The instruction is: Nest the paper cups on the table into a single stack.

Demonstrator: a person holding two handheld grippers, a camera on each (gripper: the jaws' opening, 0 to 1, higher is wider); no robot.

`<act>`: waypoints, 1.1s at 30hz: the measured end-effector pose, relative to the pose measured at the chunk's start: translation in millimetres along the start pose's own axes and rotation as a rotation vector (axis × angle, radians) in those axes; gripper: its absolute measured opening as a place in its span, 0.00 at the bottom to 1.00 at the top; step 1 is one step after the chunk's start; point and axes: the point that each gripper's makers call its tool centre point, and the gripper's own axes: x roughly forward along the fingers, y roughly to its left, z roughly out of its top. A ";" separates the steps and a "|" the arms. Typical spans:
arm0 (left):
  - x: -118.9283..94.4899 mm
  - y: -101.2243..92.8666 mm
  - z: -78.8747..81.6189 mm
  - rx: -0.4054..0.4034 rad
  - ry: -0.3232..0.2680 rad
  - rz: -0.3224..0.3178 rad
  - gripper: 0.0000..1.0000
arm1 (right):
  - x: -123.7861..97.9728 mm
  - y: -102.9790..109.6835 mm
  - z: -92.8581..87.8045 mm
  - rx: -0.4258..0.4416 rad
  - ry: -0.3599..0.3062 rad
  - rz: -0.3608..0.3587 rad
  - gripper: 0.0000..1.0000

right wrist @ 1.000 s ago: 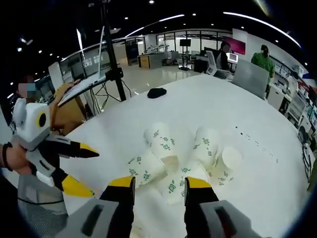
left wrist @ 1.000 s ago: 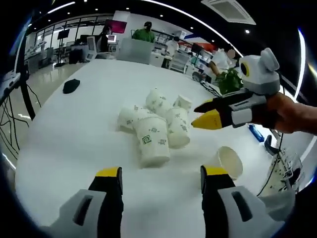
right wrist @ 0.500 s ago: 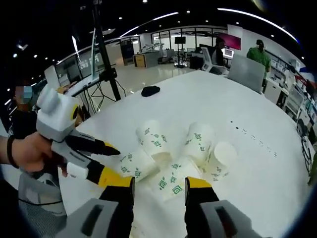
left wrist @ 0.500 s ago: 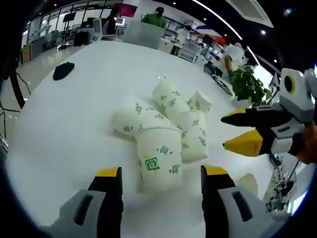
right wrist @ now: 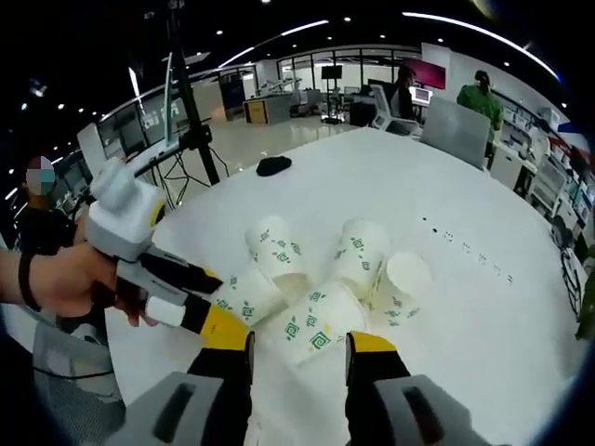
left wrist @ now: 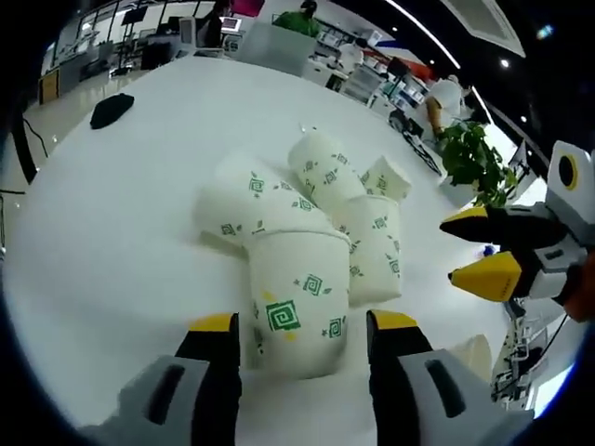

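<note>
On the white counter (left wrist: 102, 232) lay a loose cluster of white paper cups with green square prints, most of them tipped on their sides and touching one another. In the left gripper view, the left tongs (left wrist: 299, 325) stood open, their yellow-tipped jaws either side of the nearest cup (left wrist: 296, 299), which stood mouth-down with its base toward the camera; whether the jaws touched its wall could not be told. Just behind it lay a cup on its side (left wrist: 244, 200), another on its side (left wrist: 323, 167) farther back, a third (left wrist: 375, 246) leaning beside the nearest one, and a small one (left wrist: 387, 179) at the rear right of the cluster. A dark small object (left wrist: 112, 110) sat well apart near the far left of the counter, and a green potted plant (left wrist: 476, 163) stood beyond the counter's right edge. The right tongs (left wrist: 482, 251) came in from the right of that view, jaws parted and holding nothing, above the counter just beside the cluster. In the right gripper view, the right tongs (right wrist: 297, 342) were likewise open and empty, with the cluster of cups (right wrist: 325, 279) just beyond their tips. The left tongs (right wrist: 209, 302), held by a hand (right wrist: 65, 283), reached in from the left of that view, its yellow tip at the near edge of the cluster. A laptop (right wrist: 456, 130) sat at the counter's far end.
</note>
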 end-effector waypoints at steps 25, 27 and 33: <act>-35.9 6.0 -48.7 0.023 0.021 -0.037 0.36 | -2.3 26.9 -5.2 0.015 -0.018 0.104 0.36; -45.2 8.5 -54.0 0.097 0.009 -0.024 0.36 | -3.9 34.8 -3.2 -0.007 -0.018 0.126 0.36; -66.8 0.8 -53.1 0.235 -0.047 -0.029 0.36 | -9.4 64.5 5.2 -0.077 -0.040 0.222 0.35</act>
